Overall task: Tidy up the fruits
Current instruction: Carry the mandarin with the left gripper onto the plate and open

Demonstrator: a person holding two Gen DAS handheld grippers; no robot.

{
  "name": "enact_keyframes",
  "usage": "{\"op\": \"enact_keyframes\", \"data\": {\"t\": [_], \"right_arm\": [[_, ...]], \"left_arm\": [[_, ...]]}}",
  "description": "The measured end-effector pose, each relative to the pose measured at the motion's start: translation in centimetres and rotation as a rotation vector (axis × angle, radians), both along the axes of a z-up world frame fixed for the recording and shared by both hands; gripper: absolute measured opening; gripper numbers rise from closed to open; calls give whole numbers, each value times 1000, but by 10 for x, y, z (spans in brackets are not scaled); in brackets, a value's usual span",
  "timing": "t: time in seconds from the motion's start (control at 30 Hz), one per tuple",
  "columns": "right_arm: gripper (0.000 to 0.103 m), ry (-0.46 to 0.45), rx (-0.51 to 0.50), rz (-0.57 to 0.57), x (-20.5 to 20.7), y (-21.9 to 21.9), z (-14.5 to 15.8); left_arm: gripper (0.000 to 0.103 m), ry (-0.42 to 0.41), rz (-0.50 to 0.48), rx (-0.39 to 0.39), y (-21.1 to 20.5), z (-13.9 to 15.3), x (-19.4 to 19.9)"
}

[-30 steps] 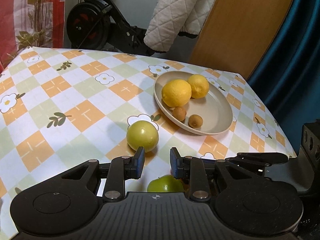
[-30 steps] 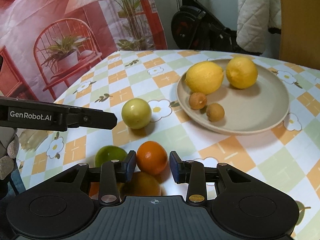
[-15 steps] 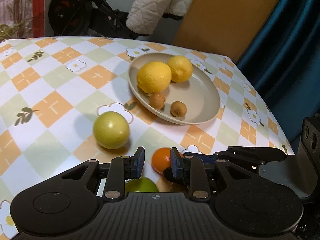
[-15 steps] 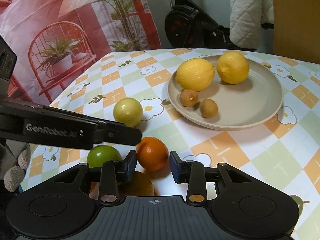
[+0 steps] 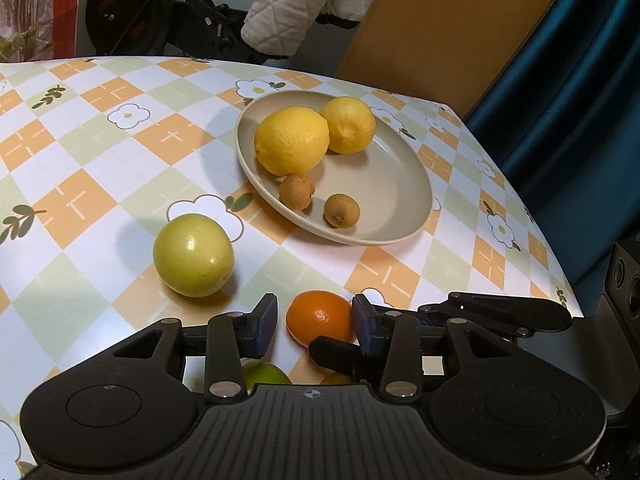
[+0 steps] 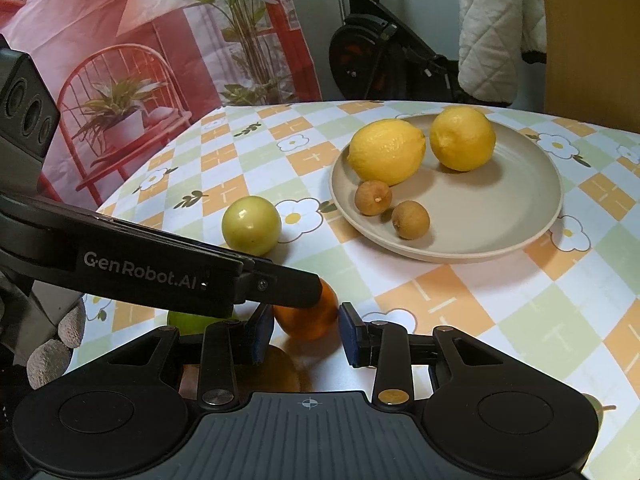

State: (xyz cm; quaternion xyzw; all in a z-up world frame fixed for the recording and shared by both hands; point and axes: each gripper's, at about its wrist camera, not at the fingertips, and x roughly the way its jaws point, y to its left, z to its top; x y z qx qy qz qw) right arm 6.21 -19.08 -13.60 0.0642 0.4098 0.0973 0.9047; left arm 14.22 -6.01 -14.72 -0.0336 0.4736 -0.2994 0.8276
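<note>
1. The left gripper (image 5: 314,320) has just been opening; its blue pads now flank the round orange fruit (image 5: 320,317) without pressing it.
2. The right gripper (image 6: 306,330) stands spread beside the same fruit, apart from it.
3. The beige oval plate (image 5: 400,184), towards the counter's (image 5: 100,160) far edge, holds two yellow lemons (image 5: 292,140).

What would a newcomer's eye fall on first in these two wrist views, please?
Probably the beige plate at the far right of the flowered tablecloth, holding two bright lemons and two small brown fruits. Next, the orange near the table's front edge, framed by the open jaws of both the left gripper and right gripper, with a pale green fruit lying loose to its left.
</note>
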Motion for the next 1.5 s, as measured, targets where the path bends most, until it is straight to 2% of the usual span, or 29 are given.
{"op": "enact_keyframes", "data": {"t": [0.33, 0.57, 0.77, 1.1, 1.5], "right_arm": [[32, -5, 10, -11, -3, -1, 0], [32, -12, 3, -14, -4, -2, 1], [32, -69, -17, -24, -6, -4, 12], [32, -131, -83, -50, 9, -21, 33], [32, -119, -113, -124, 28, -56, 26]], "left_arm": [[43, 27, -1, -39, 0, -8, 0], [42, 2, -3, -30, -2, -4, -3], [42, -40, -7, -55, -6, 9, 0], [35, -91, -29, -87, -29, 33, 22], [35, -63, -63, -79, -71, 22, 49]]}}
